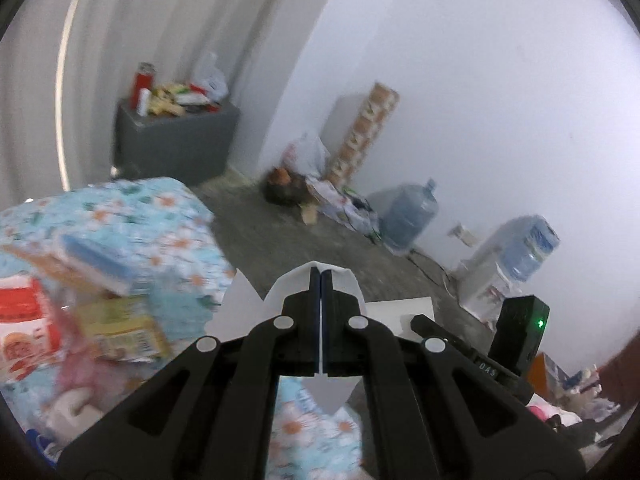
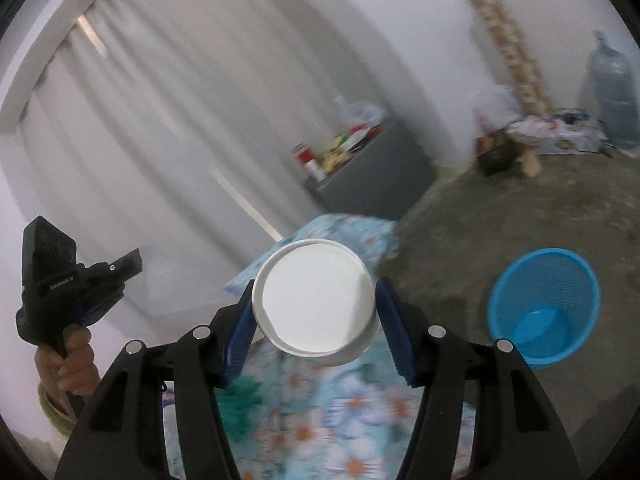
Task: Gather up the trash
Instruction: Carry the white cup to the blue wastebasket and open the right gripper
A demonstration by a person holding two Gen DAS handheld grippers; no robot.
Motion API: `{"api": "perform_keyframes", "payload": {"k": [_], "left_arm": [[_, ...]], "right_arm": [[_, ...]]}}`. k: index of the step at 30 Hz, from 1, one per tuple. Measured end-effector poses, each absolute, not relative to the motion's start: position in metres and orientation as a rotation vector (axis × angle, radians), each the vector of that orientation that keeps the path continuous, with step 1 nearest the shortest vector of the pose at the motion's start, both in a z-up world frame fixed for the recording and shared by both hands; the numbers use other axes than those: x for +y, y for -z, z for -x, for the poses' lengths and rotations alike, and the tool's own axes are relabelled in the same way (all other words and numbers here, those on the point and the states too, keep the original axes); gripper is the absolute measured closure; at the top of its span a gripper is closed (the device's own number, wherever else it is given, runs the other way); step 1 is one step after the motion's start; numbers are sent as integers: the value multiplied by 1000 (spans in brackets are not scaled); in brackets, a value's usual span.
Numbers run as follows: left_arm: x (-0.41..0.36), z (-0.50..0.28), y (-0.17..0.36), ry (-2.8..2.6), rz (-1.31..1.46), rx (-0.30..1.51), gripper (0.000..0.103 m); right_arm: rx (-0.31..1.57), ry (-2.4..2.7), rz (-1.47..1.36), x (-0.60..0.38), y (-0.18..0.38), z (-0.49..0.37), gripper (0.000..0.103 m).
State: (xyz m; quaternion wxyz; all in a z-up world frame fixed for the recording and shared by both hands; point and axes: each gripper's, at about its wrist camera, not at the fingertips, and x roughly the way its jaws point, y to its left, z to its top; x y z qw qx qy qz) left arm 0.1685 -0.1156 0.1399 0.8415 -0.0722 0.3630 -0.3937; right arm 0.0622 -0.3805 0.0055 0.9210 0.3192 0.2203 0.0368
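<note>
- Midway by the look of it: two pieces picked up, none dropped yet; blue mesh basket (image 2: 544, 306) on the bare floor holds nothing.
- Far left, on the floral cloth of the tabletop (image 1: 160, 216): red-and-white packet (image 1: 24, 320), yellow carton (image 1: 124, 328), blue-and-white box (image 1: 96, 264), all blurred, possibly more trash to gather.
- Centre of the left view: left gripper (image 1: 321, 280) with jaws pressed together on a thin white paper sheet (image 1: 344, 280), folded and creased, corners poking out either side.
- Right view: right gripper (image 2: 316, 304) with jaws part spread and clamped on a white paper cup (image 2: 316, 300), round rim, smooth matte inside, empty.
- Right of the cup: the basket, round, tapering, perforated plastic, solid base, well apart from the jaws.
- Left to do: carrying both pieces over the basket and letting go.
</note>
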Motion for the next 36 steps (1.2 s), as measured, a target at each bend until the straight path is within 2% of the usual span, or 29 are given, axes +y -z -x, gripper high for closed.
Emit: {"api": "perform_keyframes", "payload": {"k": [4, 8, 15, 22, 23, 24, 25, 27, 30, 36], "left_arm": [[-184, -189, -123, 907, 107, 881, 103], [-268, -216, -83, 959, 47, 1018, 103], [-396, -258, 26, 959, -28, 1247, 103], [-463, -297, 128, 864, -130, 1356, 103], [-469, -300, 139, 856, -137, 1366, 101], [-475, -304, 150, 844, -140, 1387, 91], [-479, -308, 159, 831, -141, 1405, 74], [-478, -309, 166, 822, -135, 1413, 63], [-481, -308, 165, 845, -136, 1405, 60], [-477, -293, 120, 926, -136, 1312, 56]], "right_arm": [[460, 90, -674, -421, 12, -46, 46], [486, 240, -727, -460, 43, -44, 46], [562, 381, -902, -526, 124, -60, 46], [632, 437, -996, -566, 200, -85, 46], [640, 447, -1011, -572, 210, -91, 45], [655, 450, -1024, -579, 222, -98, 43], [674, 453, -1028, -583, 230, -103, 36], [724, 485, -1035, -588, 248, -113, 31], [735, 492, -1039, -590, 253, -115, 31], [683, 502, -999, -577, 226, -100, 31]]}}
